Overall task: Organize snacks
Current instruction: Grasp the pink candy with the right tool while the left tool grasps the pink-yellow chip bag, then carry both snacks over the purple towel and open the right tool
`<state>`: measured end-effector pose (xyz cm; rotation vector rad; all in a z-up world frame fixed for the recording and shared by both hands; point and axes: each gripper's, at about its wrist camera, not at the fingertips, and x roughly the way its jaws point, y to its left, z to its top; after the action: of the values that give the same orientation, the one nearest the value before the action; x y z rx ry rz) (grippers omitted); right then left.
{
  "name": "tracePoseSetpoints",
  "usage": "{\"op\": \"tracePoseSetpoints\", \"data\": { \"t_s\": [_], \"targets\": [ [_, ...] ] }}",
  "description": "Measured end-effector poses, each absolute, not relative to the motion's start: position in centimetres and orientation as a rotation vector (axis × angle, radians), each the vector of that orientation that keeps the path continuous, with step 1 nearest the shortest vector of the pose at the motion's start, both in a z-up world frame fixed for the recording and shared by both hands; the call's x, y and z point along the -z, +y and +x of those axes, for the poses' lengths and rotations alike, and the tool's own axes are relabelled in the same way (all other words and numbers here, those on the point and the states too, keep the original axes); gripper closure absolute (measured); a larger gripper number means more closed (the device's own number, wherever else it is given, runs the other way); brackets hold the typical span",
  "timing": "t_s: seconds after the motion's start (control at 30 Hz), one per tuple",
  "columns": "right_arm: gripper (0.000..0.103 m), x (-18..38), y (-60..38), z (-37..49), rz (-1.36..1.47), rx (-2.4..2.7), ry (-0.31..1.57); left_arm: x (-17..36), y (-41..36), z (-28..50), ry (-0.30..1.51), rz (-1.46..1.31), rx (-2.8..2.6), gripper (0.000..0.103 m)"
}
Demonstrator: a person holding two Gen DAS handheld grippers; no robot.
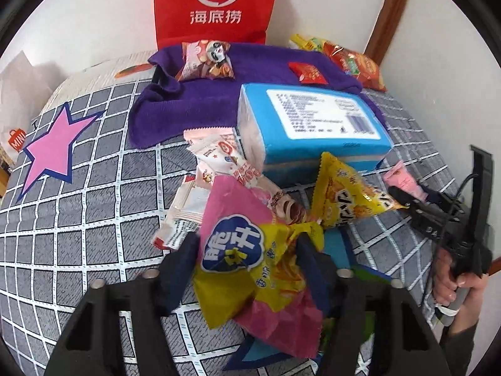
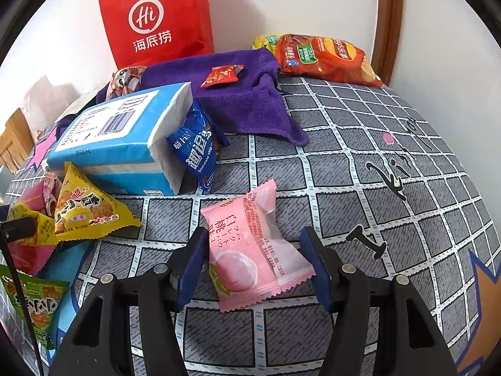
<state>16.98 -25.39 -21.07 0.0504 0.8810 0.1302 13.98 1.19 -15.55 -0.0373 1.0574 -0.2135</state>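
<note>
In the left wrist view my left gripper (image 1: 247,244) is shut on a crumpled pink and yellow chip bag (image 1: 250,269), held just above the bed. A yellow triangular snack (image 1: 344,194) and white and pink packets (image 1: 219,163) lie just beyond it. In the right wrist view my right gripper (image 2: 253,241) is open, its fingers on either side of a pink peach snack packet (image 2: 250,247) that lies flat on the bed. The right gripper also shows at the right of the left view (image 1: 404,197), next to that pink packet (image 1: 402,180).
A blue tissue pack (image 2: 122,138) lies mid-bed with a blue cookie bag (image 2: 197,147) leaning on it. A purple towel (image 2: 250,94) carries a small red packet (image 2: 222,75). An orange chip bag (image 2: 325,58) and a red paper bag (image 2: 156,18) stand by the wall.
</note>
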Motion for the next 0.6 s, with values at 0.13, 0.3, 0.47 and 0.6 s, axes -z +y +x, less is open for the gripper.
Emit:
{"op": "tracePoseSetpoints", "data": {
  "t_s": [0.13,0.3,0.47,0.6],
  "targets": [
    [0.042,21.1,-25.4,17.0,0.047,-0.129,0.881,15.3,1.9,13.7,1.052,-0.062,0.234,0.048],
    [0.047,21.1,-25.6,16.9,0.052,-0.117,0.876,13.9,3.1,13.1,1.02,-0.101,0.24,0.049],
    [0.048,20.9,-25.8,16.5,0.089,-0.138,0.87,12.0,3.9,12.9,0.976,-0.103,0.241,0.049],
    [0.048,19.5,-25.7,16.1,0.096,-0.141,0.852,10.8,4.4,13.3,0.951,-0.103,0.239,0.049]
  ]
}}
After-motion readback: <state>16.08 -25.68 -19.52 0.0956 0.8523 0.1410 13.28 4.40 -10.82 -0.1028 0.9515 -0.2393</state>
